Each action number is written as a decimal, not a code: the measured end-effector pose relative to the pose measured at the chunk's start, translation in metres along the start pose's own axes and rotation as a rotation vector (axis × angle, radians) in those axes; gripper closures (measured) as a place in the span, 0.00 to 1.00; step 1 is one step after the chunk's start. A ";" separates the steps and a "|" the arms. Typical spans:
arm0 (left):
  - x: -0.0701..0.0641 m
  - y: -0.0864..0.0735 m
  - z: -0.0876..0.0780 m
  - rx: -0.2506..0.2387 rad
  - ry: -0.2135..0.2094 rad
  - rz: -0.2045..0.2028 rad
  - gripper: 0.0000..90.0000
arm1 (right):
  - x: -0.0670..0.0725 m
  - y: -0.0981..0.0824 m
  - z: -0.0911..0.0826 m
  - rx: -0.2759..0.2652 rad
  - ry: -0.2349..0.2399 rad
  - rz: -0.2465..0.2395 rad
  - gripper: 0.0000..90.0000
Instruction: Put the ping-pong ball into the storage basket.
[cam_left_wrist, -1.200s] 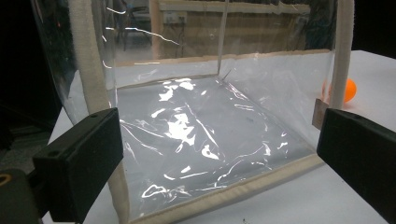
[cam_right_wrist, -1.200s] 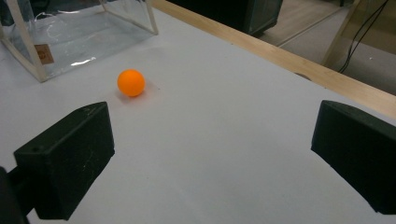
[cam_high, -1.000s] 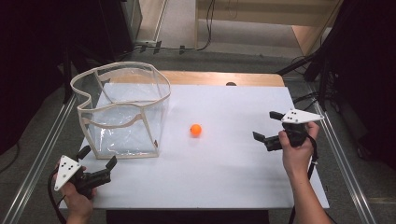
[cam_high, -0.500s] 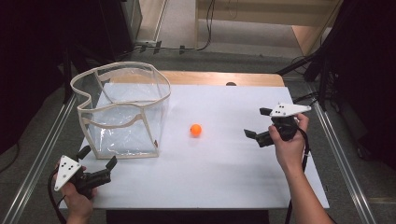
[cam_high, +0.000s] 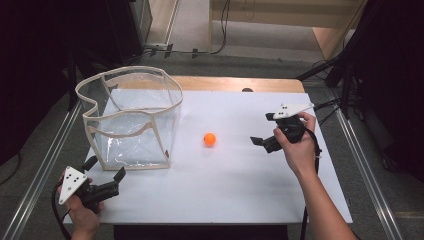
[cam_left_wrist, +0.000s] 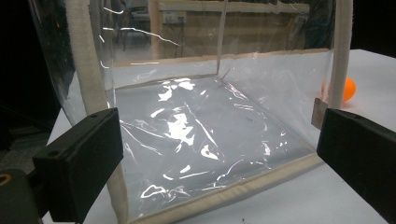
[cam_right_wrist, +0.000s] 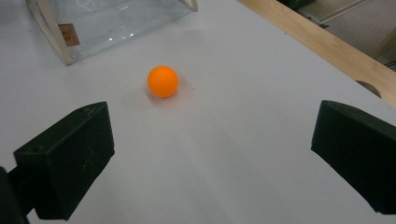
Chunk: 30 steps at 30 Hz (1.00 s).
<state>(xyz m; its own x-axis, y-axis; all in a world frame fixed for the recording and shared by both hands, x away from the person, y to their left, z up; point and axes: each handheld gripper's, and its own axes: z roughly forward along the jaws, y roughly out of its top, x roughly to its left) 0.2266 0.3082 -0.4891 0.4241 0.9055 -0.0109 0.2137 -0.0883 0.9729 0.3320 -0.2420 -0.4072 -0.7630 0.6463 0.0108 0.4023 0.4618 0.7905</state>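
We see a brightly lit desk (cam_high: 225, 190) amid dark surroundings; glare streaks the clear bag (cam_left_wrist: 196, 140), and near jaws blur.

**Legible Markings: None Confirmed**

One marking noted. A small tan tag (cam_right_wrist: 68, 33) is fixed to the lower corner of the clear bag (cam_right_wrist: 112, 21), beside its cream edging, as seen in the right gripper view. It carries a faint reddish print, too small and blurred to read. The same tag (cam_left_wrist: 319, 113) appears in the left gripper view, edge-on, with no characters discernible. No other text, brand, number or sign can be read.
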 end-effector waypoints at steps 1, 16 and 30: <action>0.000 0.000 0.000 0.000 0.000 0.001 0.01 | 0.001 0.002 0.002 0.008 0.005 -0.002 0.00; 0.000 0.000 0.000 0.000 -0.001 0.001 0.01 | 0.006 0.030 0.032 0.097 0.058 -0.050 0.00; 0.000 0.000 0.000 0.000 -0.002 0.005 0.01 | 0.009 0.043 0.047 0.151 0.077 -0.078 0.00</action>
<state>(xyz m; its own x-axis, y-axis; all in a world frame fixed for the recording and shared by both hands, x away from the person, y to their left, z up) 0.2262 0.3079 -0.4889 0.4268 0.9043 -0.0064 0.2114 -0.0929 0.9730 0.3656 -0.1878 -0.4017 -0.8290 0.5593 0.0044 0.4075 0.5986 0.6897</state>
